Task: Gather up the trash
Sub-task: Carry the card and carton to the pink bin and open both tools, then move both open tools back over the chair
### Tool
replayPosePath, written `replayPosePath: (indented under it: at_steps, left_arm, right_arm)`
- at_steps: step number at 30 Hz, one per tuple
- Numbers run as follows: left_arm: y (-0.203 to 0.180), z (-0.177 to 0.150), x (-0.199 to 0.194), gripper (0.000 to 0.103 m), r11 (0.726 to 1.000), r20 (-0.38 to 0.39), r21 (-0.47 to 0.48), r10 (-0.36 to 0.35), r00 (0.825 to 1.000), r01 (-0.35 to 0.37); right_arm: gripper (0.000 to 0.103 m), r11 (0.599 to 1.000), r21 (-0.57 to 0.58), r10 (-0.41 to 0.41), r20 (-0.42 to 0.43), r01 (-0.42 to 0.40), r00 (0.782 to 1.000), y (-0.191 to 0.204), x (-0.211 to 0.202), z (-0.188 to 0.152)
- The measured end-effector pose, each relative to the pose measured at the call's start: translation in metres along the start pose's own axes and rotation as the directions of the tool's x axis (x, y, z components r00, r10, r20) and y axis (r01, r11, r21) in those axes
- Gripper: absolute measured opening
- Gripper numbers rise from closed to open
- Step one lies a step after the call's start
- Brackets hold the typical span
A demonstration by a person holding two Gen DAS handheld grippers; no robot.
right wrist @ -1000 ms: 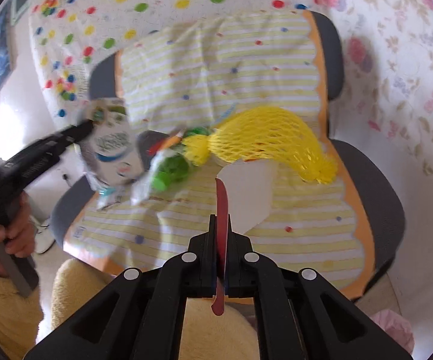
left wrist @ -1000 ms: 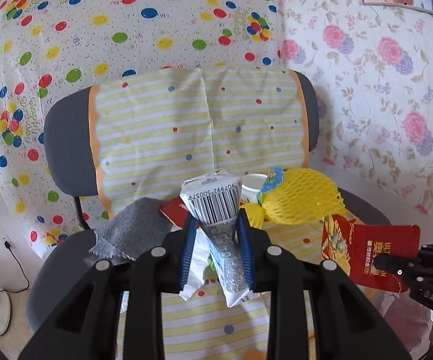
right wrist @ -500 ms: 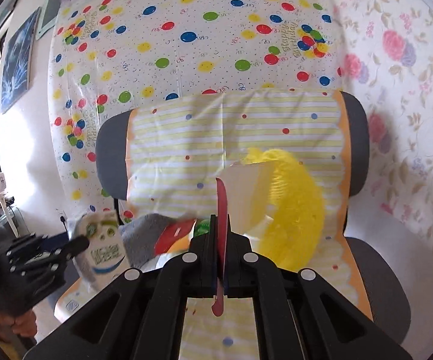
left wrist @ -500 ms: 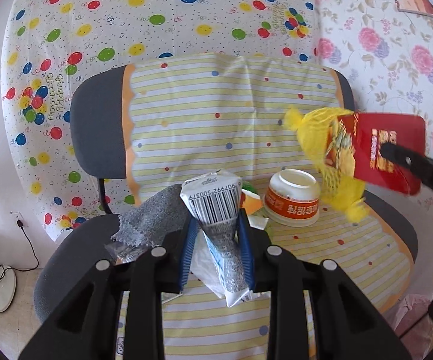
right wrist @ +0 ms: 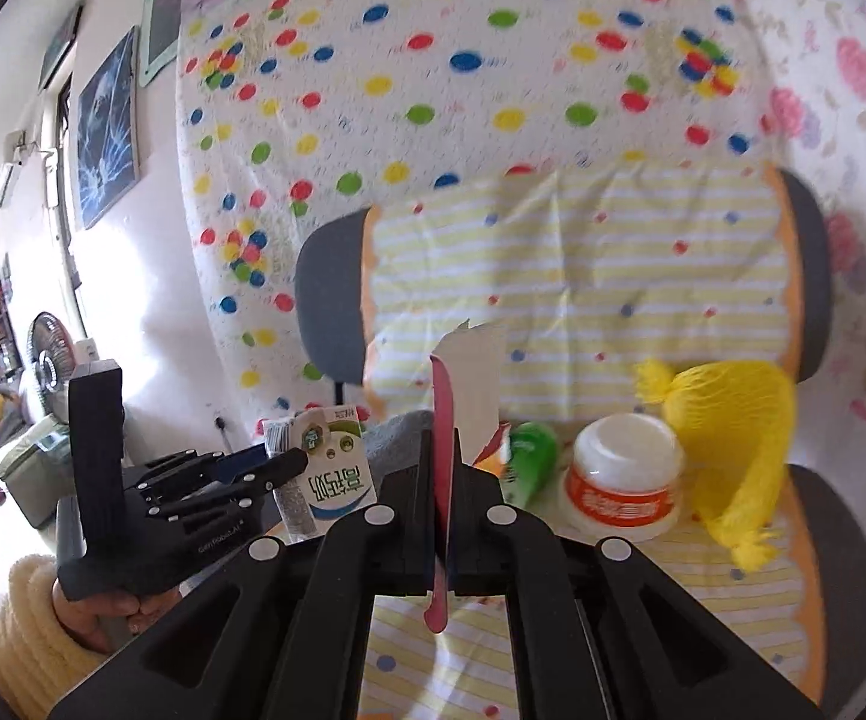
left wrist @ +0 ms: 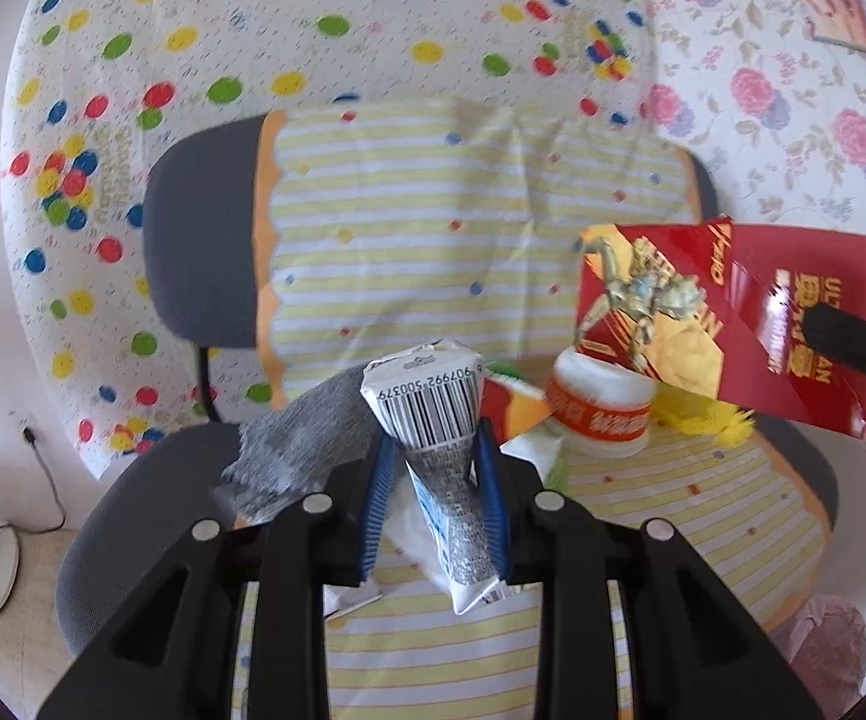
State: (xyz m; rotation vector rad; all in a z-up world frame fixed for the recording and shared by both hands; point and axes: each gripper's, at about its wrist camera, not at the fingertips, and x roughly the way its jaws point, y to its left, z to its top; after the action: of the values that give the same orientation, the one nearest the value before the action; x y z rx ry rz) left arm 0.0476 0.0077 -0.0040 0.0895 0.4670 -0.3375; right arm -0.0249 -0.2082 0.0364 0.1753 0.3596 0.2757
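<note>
My left gripper is shut on a flattened white milk carton with a barcode, held above the chair seat; it also shows in the right wrist view. My right gripper is shut on a red foil snack packet, seen edge-on; in the left wrist view the packet hangs at the right. On the seat lie a white cup with an orange label, a yellow net bag, a green wrapper and a grey cloth.
The trash lies on a grey office chair draped with a yellow striped cloth. A dotted sheet hangs behind it. A pink bag shows at the lower right. A fan stands far left.
My right gripper has lifted the red packet up and away from the yellow net bag, which has dropped back onto the seat. My left gripper still holds the carton, slightly raised.
</note>
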Motion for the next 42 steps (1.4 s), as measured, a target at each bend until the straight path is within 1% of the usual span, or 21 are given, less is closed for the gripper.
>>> replayPosePath:
  at_steps: [3,6,9,11,12,14,15,16,18,20,23,25,26,28,29,34,35,37,38,40,42]
  left_arm:
    - [-0.026,0.013,-0.009,0.026,0.996,0.038,0.040,-0.075,0.996,0.074]
    - [-0.065,0.019,-0.014,0.026,0.981,0.056,0.091,-0.175,0.983,0.170]
    - [-0.108,0.014,-0.017,0.026,0.953,0.046,0.149,-0.272,0.961,0.262]
    - [-0.141,0.004,-0.022,0.026,0.921,0.021,0.192,-0.350,0.937,0.340]
    - [-0.156,-0.002,-0.024,0.026,0.903,0.006,0.209,-0.386,0.923,0.376]
    - [-0.191,-0.016,-0.030,0.026,0.850,-0.039,0.248,-0.471,0.881,0.465]
    - [-0.210,-0.026,-0.034,0.026,0.816,-0.067,0.270,-0.514,0.855,0.512]
    - [-0.222,-0.033,-0.037,0.026,0.795,-0.086,0.282,-0.537,0.839,0.538]
    - [-0.256,-0.053,-0.041,0.026,0.735,-0.147,0.307,-0.590,0.794,0.604]
    - [-0.285,-0.074,-0.046,0.026,0.677,-0.214,0.320,-0.630,0.746,0.663]
    - [-0.321,-0.102,-0.050,0.026,0.606,-0.297,0.347,-0.653,0.697,0.716]
    - [-0.340,-0.116,-0.050,0.026,0.563,-0.352,0.350,-0.662,0.662,0.749]
    - [-0.352,-0.123,-0.048,0.026,0.540,-0.385,0.347,-0.663,0.642,0.767]
    - [-0.371,-0.137,-0.045,0.026,0.503,-0.439,0.347,-0.659,0.611,0.791]
    - [-0.376,-0.141,-0.043,0.026,0.494,-0.455,0.350,-0.653,0.605,0.796]
    - [-0.408,-0.161,-0.037,0.027,0.443,-0.528,0.357,-0.630,0.569,0.822]
    - [-0.408,-0.160,-0.037,0.027,0.435,-0.539,0.356,-0.627,0.562,0.827]
    - [-0.418,-0.165,-0.038,0.028,0.410,-0.565,0.367,-0.615,0.550,0.835]
    - [-0.425,-0.168,-0.039,0.033,0.396,-0.577,0.374,-0.609,0.545,0.839]
    - [-0.434,-0.172,-0.041,0.072,0.386,-0.585,0.383,-0.601,0.544,0.839]
    - [-0.438,-0.172,-0.042,0.075,0.380,-0.578,0.381,-0.614,0.538,0.843]
  right_arm:
    - [0.003,0.995,0.009,-0.096,0.024,0.096,0.995,-0.001,-0.045,-0.004]
    - [0.003,0.972,0.041,-0.231,0.024,0.230,0.973,-0.006,-0.092,-0.018]
    - [0.003,0.930,0.095,-0.357,-0.009,0.356,0.934,-0.015,-0.135,-0.038]
    - [0.003,0.884,0.125,-0.447,-0.057,0.450,0.893,-0.022,-0.164,-0.060]
    - [0.004,0.863,0.136,-0.480,-0.083,0.487,0.873,-0.026,-0.173,-0.070]
    - [0.004,0.803,0.178,-0.545,-0.169,0.569,0.821,-0.040,-0.200,-0.099]
    - [0.004,0.778,0.197,-0.563,-0.206,0.597,0.801,-0.045,-0.210,-0.110]
    - [0.004,0.748,0.217,-0.579,-0.251,0.628,0.776,-0.051,-0.220,-0.124]
    - [0.005,0.692,0.271,-0.589,-0.326,0.670,0.740,-0.064,-0.239,-0.151]
    - [0.007,0.635,0.295,-0.602,-0.389,0.714,0.697,-0.075,-0.251,-0.174]
    - [0.008,0.563,0.315,-0.619,-0.452,0.764,0.642,-0.093,-0.262,-0.204]
    - [0.009,0.531,0.314,-0.630,-0.475,0.787,0.614,-0.106,-0.264,-0.219]
    - [0.011,0.523,0.322,-0.626,-0.483,0.789,0.612,-0.114,-0.264,-0.227]
    - [0.031,0.507,0.350,-0.606,-0.505,0.787,0.615,-0.127,-0.264,-0.240]
    - [0.042,0.501,0.365,-0.603,-0.504,0.785,0.619,-0.132,-0.266,-0.244]
    - [0.043,0.488,0.380,-0.637,-0.461,0.786,0.618,-0.135,-0.280,-0.242]
    - [0.043,0.485,0.376,-0.655,-0.441,0.789,0.613,-0.134,-0.285,-0.239]
    - [0.043,0.468,0.367,-0.701,-0.400,0.804,0.590,-0.131,-0.297,-0.233]
    - [0.043,0.460,0.362,-0.717,-0.386,0.810,0.580,-0.130,-0.301,-0.228]
    - [0.043,0.450,0.357,-0.743,-0.358,0.819,0.565,-0.127,-0.310,-0.221]
    - [0.043,0.444,0.349,-0.761,-0.339,0.825,0.553,-0.123,-0.317,-0.216]
